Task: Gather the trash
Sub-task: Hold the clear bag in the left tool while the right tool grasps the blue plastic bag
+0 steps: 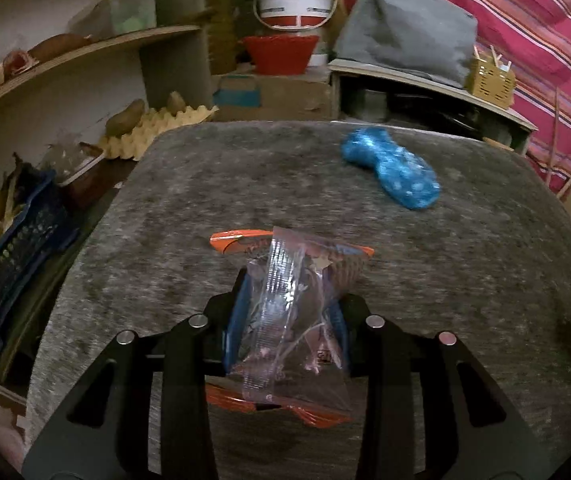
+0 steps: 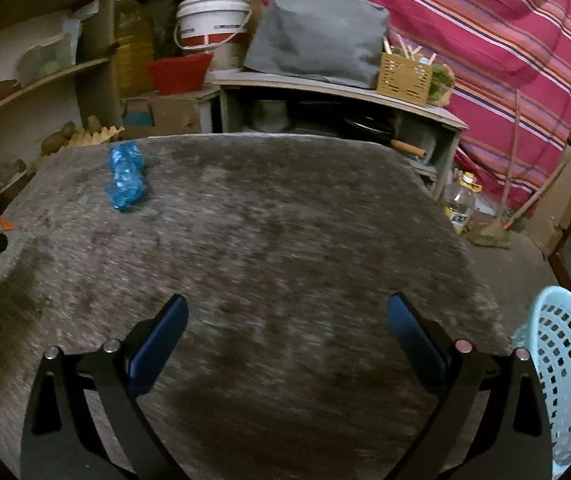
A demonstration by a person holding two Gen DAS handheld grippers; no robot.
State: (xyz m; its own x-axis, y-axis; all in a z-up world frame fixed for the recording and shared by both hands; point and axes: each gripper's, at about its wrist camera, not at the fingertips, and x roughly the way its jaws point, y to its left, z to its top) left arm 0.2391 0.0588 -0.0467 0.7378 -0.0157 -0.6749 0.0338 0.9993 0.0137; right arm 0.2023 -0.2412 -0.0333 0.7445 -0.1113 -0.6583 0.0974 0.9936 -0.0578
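My left gripper [image 1: 291, 300] is shut on a clear plastic wrapper with orange edges [image 1: 285, 312], held above the grey table [image 1: 245, 184]. A crumpled blue plastic bag [image 1: 391, 168] lies on the far right part of the table in the left wrist view; in the right wrist view the same blue bag [image 2: 125, 178] lies at the far left. My right gripper [image 2: 287, 308] stands wide open over the table's near side with nothing between its fingers. A light blue perforated basket [image 2: 565, 364] stands just off the table at the lower right of that view.
Shelves with potatoes and an egg tray [image 1: 153, 128] run along the left. Behind the table are a red bowl [image 1: 281, 54], a white bucket [image 1: 295, 0], a grey bag [image 2: 317, 32] on a low cabinet, and a striped pink cloth [image 2: 485, 40]. A bottle [image 2: 461, 200] stands on the floor.
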